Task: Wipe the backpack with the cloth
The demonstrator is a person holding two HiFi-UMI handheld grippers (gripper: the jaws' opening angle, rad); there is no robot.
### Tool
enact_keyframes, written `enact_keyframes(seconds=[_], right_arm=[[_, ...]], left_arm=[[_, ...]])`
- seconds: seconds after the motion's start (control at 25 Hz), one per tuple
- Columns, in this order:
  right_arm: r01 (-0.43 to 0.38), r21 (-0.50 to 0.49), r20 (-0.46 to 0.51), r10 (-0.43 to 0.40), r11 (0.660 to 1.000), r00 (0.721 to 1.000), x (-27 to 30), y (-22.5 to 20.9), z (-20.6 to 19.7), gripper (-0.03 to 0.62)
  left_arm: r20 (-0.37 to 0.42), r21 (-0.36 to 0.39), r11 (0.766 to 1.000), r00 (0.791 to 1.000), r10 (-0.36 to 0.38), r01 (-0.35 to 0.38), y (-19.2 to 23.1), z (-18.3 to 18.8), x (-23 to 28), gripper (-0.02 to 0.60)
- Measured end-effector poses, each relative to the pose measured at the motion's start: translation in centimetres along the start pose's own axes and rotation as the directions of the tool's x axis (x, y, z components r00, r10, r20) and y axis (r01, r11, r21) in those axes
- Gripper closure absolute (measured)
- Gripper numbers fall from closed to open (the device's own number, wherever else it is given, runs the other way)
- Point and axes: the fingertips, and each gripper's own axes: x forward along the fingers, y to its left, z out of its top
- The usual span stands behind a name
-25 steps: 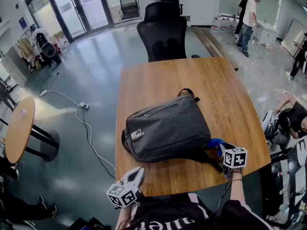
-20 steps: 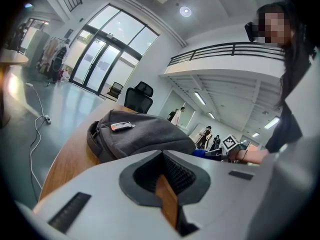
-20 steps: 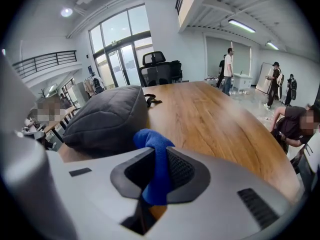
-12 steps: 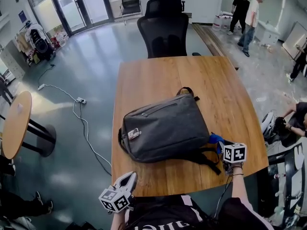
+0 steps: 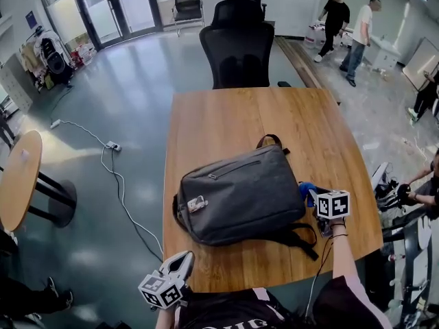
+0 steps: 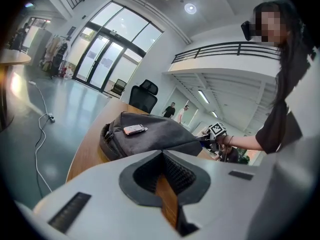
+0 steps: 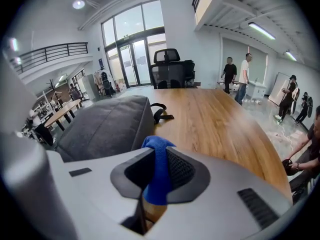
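Observation:
A grey backpack [image 5: 240, 194] lies flat on the wooden table [image 5: 233, 115], its handle pointing to the far side. My right gripper [image 5: 317, 199] sits at the bag's right edge, shut on a blue cloth [image 5: 306, 190]. In the right gripper view the blue cloth [image 7: 158, 169] is pinched between the jaws, and the backpack [image 7: 107, 126] rises just left of it. My left gripper [image 5: 180, 264] hangs off the table's near edge, close to my body, away from the bag. Its jaws are shut with nothing in them, and the backpack [image 6: 150, 131] lies ahead of the left gripper [image 6: 162, 159].
A black office chair [image 5: 236, 43] stands at the table's far end. People [image 5: 336, 19] stand at the back right and another crouches at the right [image 5: 425, 190]. A round side table [image 5: 17, 177] and a floor cable [image 5: 116, 170] are on the left.
My right gripper with the cloth has crept a little farther along the backpack's right side. The left gripper has dropped back below the table edge. The head view has shifted slightly.

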Motion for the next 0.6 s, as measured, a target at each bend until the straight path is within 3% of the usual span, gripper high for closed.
enact_keyframes(seconds=[0.6], right_arm=[[0.035, -0.085, -0.007, -0.036, 0.996, 0.999, 6.3, 0.6, 11.2, 0.531]], left_arm=[[-0.098, 0.066, 0.983, 0.982, -0.162, 0.169, 1.1, 3.3, 3.2, 0.581]])
